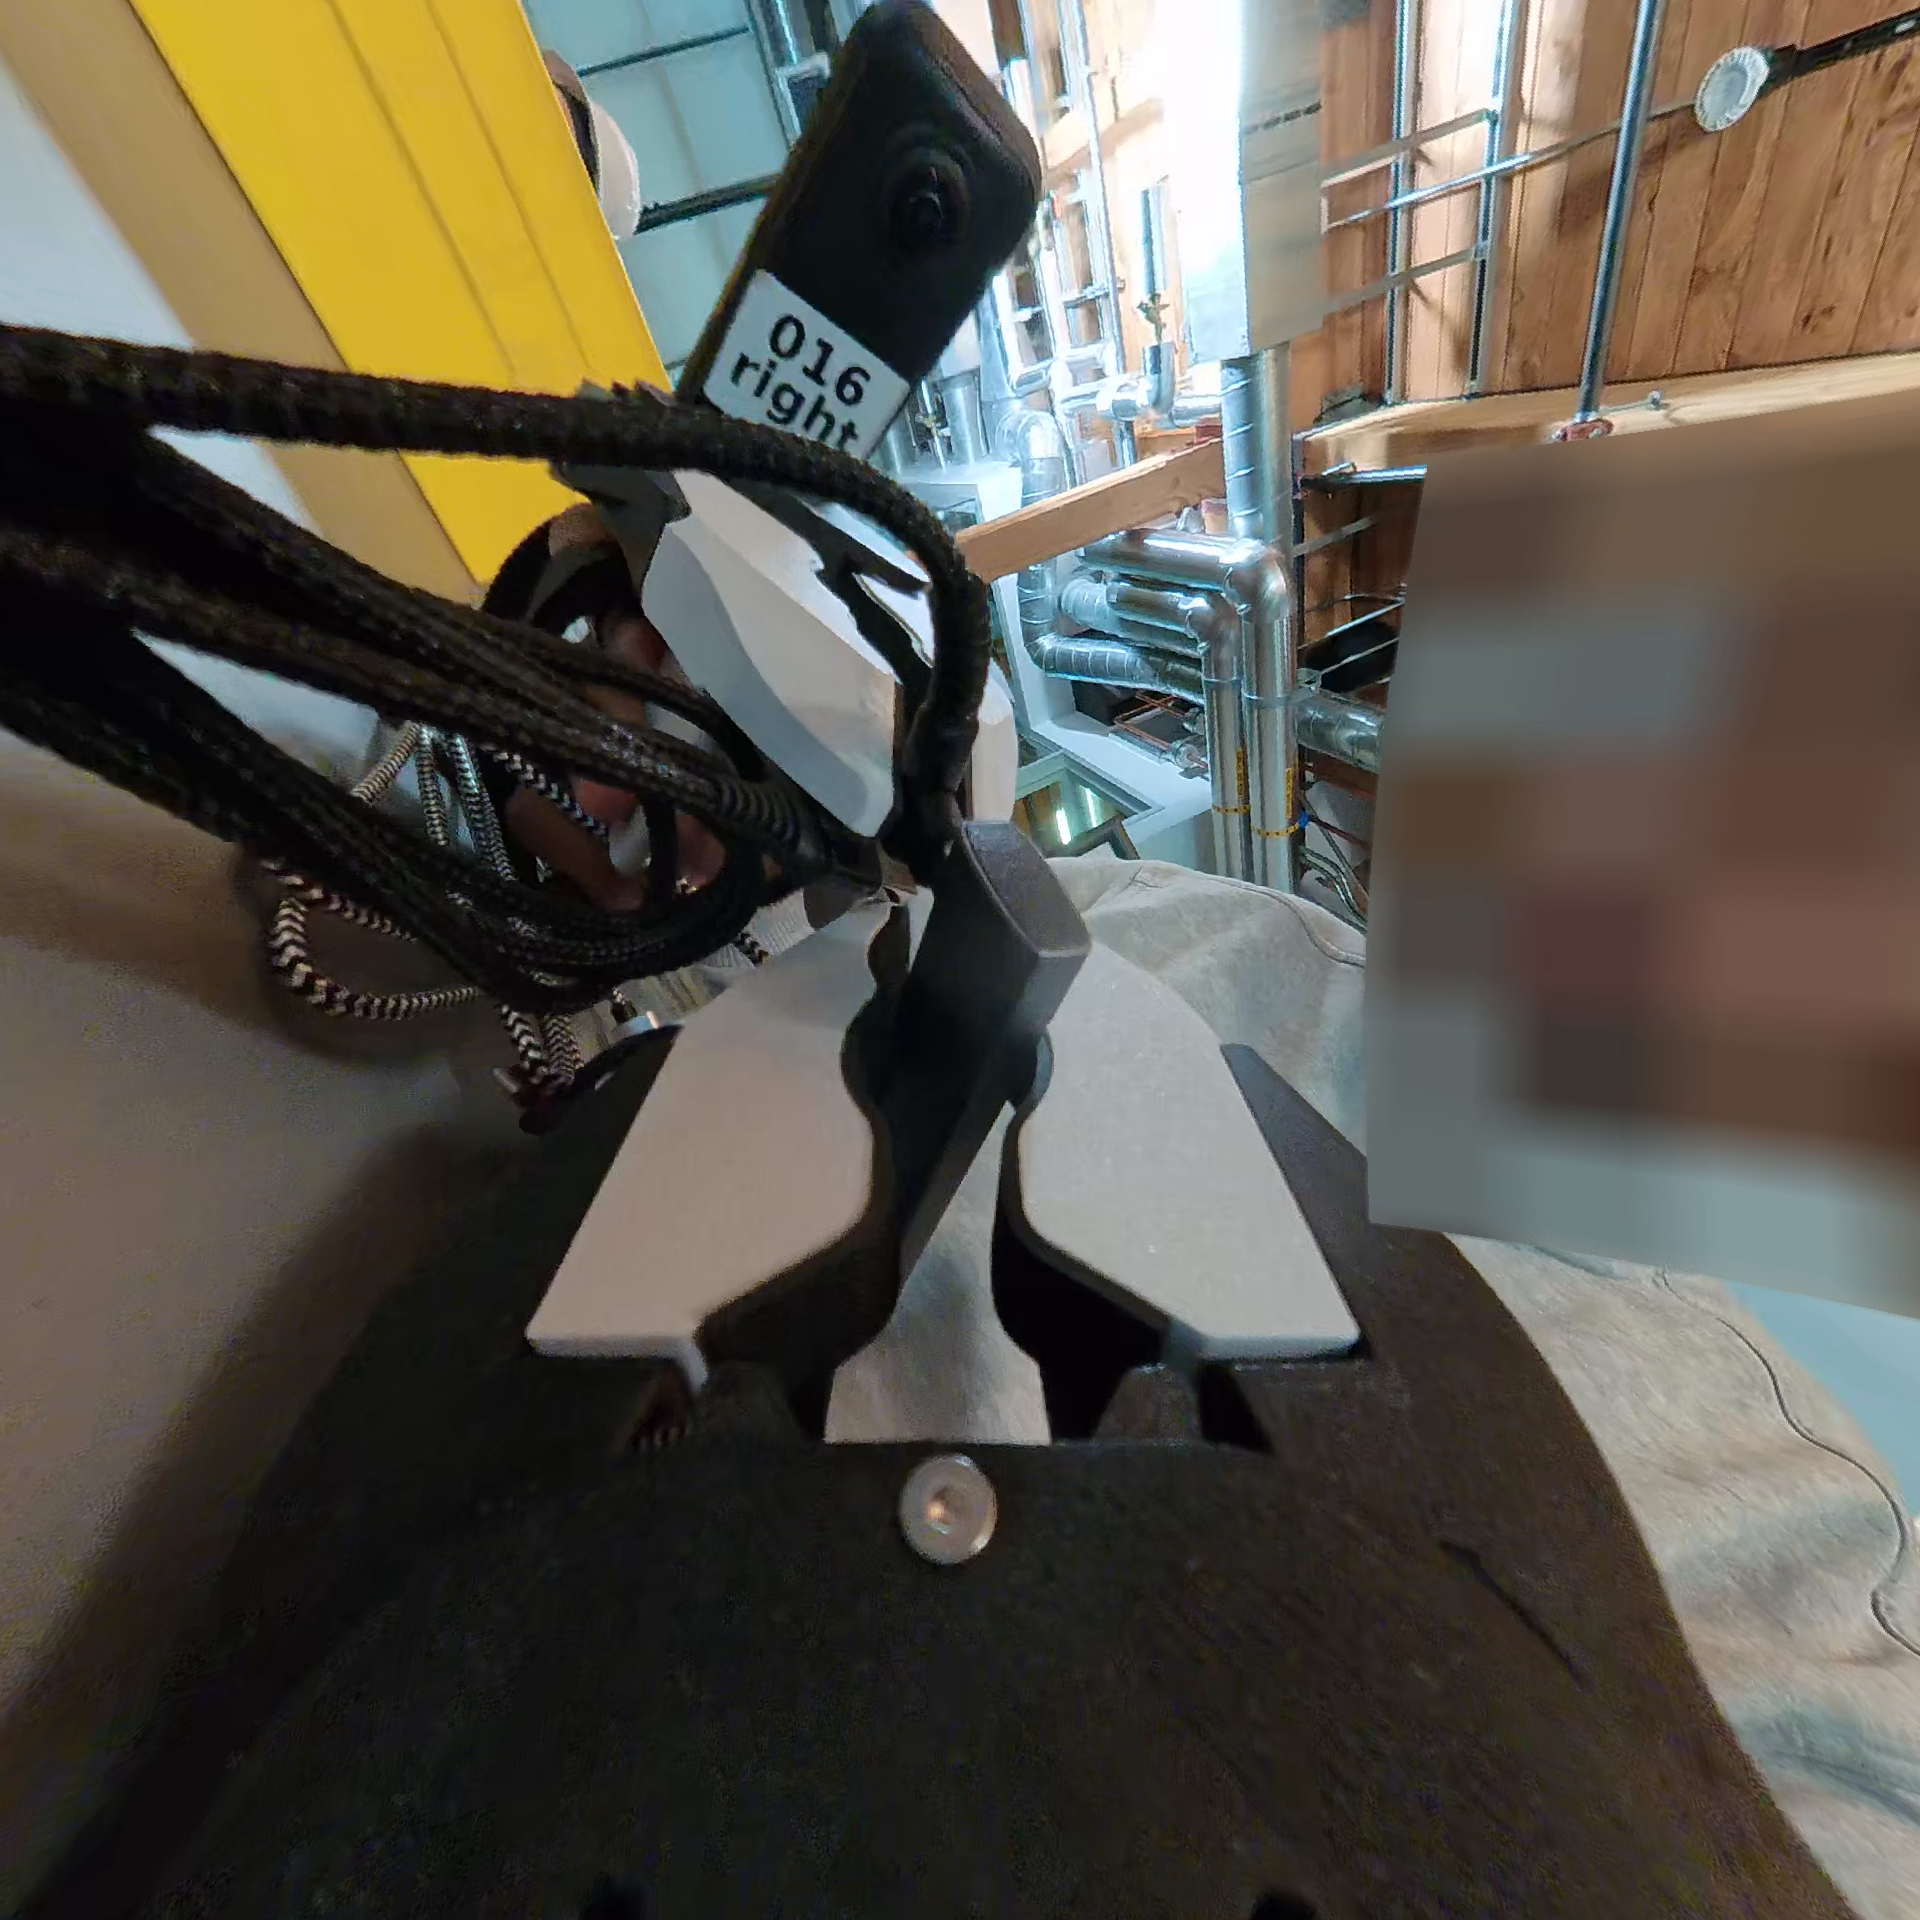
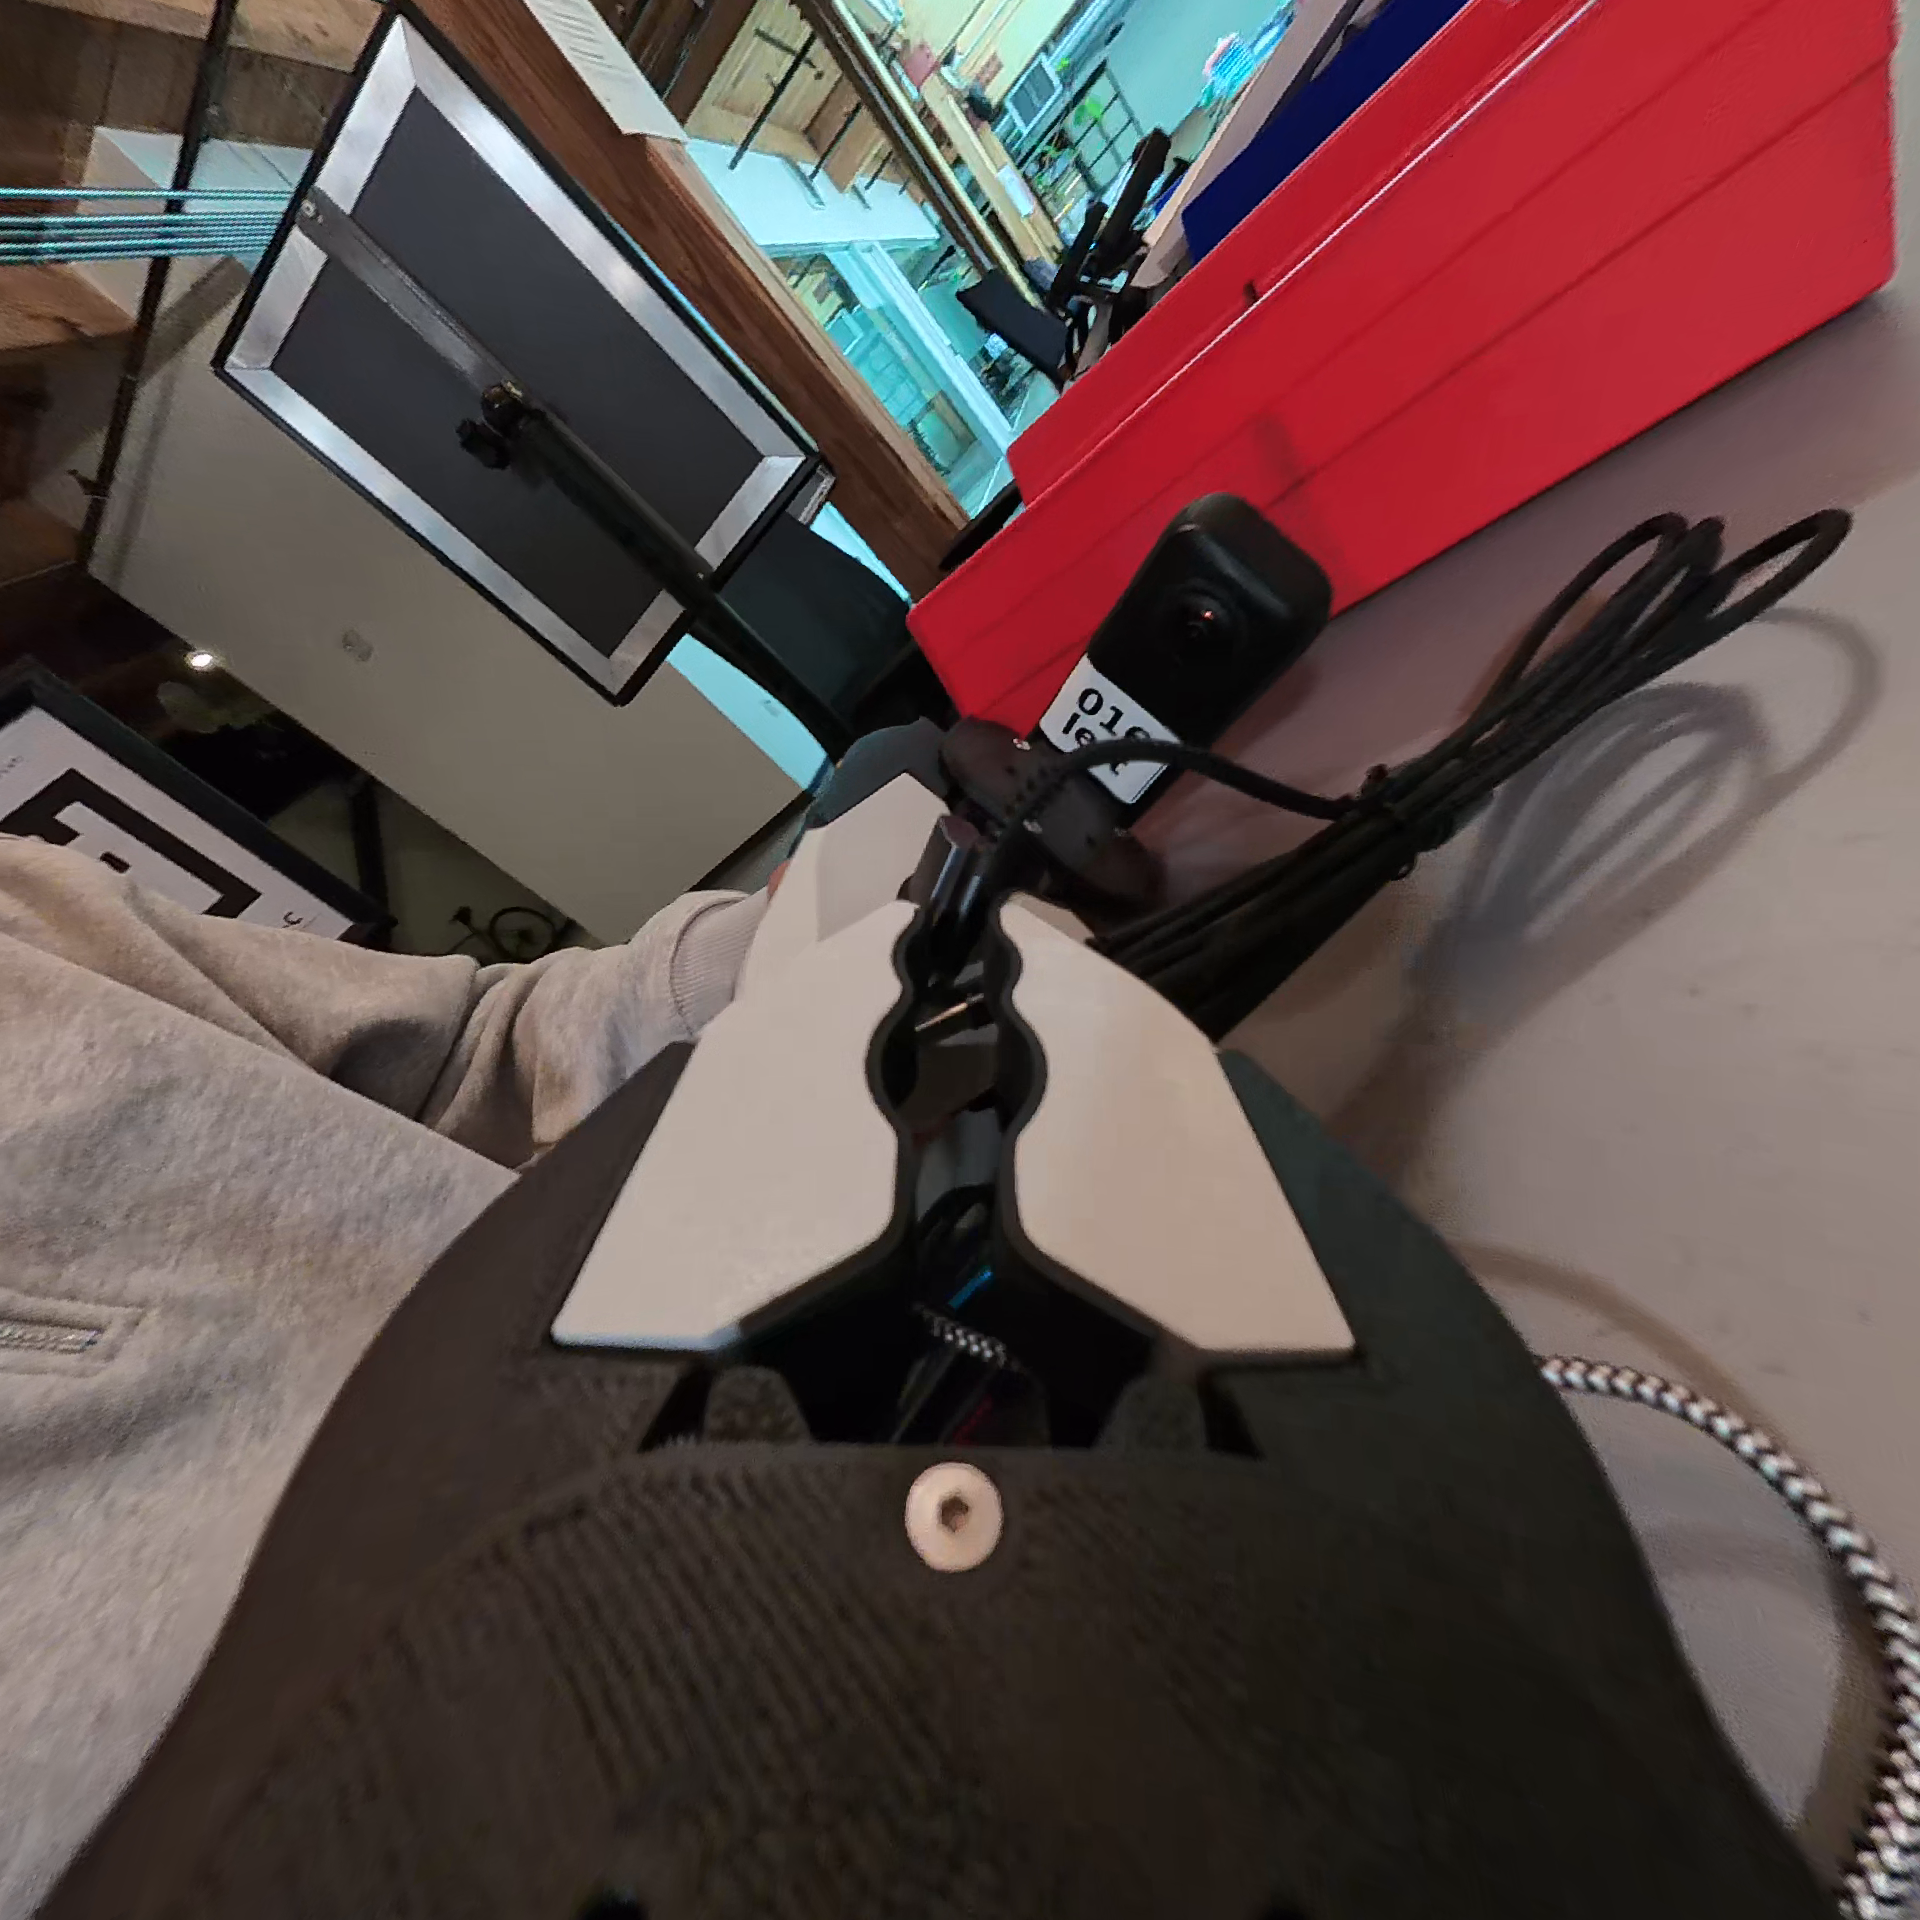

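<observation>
My left gripper [image 1: 966, 997] is shut on a dark grey flat block [image 1: 1003, 925], which stands up between its white fingers. A black braided cable [image 1: 945, 665] runs from the block's top end into a thick looped bundle [image 1: 364, 644] on the left. My right gripper [image 2: 956, 925] is shut on the black cable's plug end [image 2: 951, 883], close in front of the left gripper's camera [image 2: 1205, 623]. In the left wrist view, the right gripper's white fingers [image 1: 769, 665] reach down to the top of the block. The coiled black bundle [image 2: 1579, 686] hangs to the right.
A red box [image 2: 1455, 312] stands on the grey table [image 2: 1662, 1091] behind the grippers. A black-and-white braided cord [image 2: 1818, 1538] lies at the right edge. A person's grey sleeve [image 2: 312, 1039] is on the left. A monitor on an arm [image 2: 499, 343] is at the far left.
</observation>
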A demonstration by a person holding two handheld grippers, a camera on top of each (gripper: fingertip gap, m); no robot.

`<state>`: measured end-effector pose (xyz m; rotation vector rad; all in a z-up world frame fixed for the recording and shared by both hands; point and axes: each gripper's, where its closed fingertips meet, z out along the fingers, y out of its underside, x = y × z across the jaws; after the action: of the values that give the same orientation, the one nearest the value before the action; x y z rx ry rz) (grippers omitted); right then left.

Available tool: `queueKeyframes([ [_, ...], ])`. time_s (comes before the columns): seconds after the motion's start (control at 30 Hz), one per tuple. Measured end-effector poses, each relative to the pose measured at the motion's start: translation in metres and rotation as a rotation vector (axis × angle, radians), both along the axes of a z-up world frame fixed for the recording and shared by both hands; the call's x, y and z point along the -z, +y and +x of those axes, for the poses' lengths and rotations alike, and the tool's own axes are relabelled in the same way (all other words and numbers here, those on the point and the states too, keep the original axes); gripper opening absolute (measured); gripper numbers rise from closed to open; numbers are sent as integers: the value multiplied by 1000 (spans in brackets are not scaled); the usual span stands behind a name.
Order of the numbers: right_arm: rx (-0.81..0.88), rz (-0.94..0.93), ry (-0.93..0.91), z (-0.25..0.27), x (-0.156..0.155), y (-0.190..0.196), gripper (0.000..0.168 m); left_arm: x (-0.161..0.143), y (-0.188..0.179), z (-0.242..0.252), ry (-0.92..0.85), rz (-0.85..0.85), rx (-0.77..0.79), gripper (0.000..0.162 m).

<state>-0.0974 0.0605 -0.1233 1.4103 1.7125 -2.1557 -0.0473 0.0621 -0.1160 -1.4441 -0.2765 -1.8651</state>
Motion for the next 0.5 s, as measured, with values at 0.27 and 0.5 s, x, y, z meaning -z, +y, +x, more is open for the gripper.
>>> queueKeyframes([
  [0.27,-58,10,-35,5,5,-4,10,2,-7,9,42,9,80,12],
  [0.5,-78,17,-58,5,9,-7,10,10,-9,9,119,-23,92,8],
])
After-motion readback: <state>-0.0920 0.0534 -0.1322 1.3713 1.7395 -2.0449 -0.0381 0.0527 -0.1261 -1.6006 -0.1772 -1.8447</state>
